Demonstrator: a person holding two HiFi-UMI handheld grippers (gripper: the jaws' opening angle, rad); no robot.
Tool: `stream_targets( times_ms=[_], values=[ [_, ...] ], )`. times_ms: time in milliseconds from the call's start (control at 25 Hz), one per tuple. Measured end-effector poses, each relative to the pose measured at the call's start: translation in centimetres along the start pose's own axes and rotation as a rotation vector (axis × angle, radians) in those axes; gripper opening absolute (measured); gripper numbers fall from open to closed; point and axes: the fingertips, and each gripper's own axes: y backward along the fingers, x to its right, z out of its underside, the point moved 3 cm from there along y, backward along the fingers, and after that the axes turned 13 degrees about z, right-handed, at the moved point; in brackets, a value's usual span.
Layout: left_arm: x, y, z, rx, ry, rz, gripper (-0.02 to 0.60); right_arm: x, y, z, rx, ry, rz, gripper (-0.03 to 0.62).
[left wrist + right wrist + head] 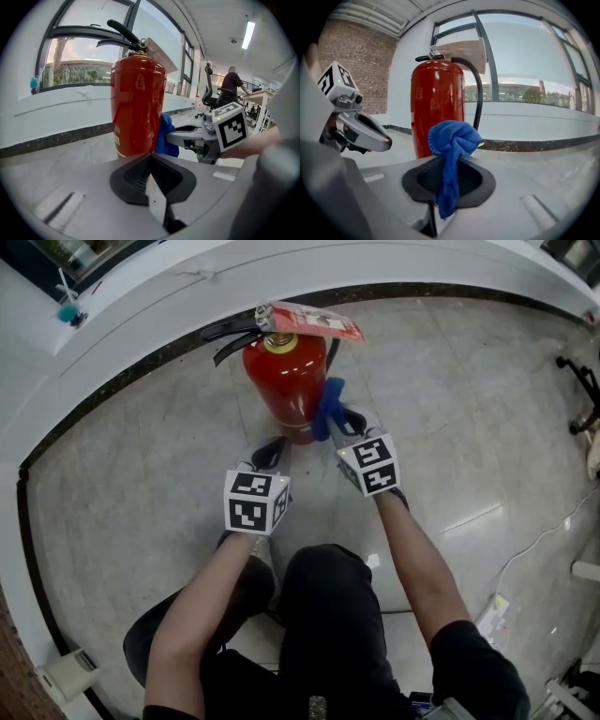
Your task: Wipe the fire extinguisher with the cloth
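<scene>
A red fire extinguisher [284, 381] stands upright on the grey floor, with a black handle and hose and a red tag at its top. My right gripper [336, 420] is shut on a blue cloth [327, 406], and the cloth's bunched end lies against the lower right side of the extinguisher [437, 108]. The cloth [451, 150] hangs down between the pads. My left gripper [273, 452] is shut with nothing in it, just short of the extinguisher's [137, 108] base at the near left. The cloth [166, 138] and my right gripper [187, 137] show at the cylinder's right in the left gripper view.
A curved white wall with a dark skirting [112, 381] runs behind the extinguisher. A white cable [525, 549] lies on the floor at the right, a chair base [581, 390] stands at the far right. My knees [328, 606] are right below the grippers.
</scene>
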Motion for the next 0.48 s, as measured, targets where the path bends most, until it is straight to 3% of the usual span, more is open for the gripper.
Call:
stream_targets(
  times_ms=[160,280,480],
  values=[
    [0.7,0.5,0.9,0.0,-0.016,-0.006,0.008,2.4,-2.4,0.5,0.003,-0.028,-0.086,0.056],
    [0.6,0.3,1.4,-0.017,-0.039,-0.008,0.008,4.4,-4.3,0.1,0.002,-0.01,-0.081,0.057],
    [-0.9,-0.1,1.5,-0.005,0.018,-0.039,0.006,4.6,-5.9,-0.2,-0.023,0.021,-0.067,0.055]
  ],
)
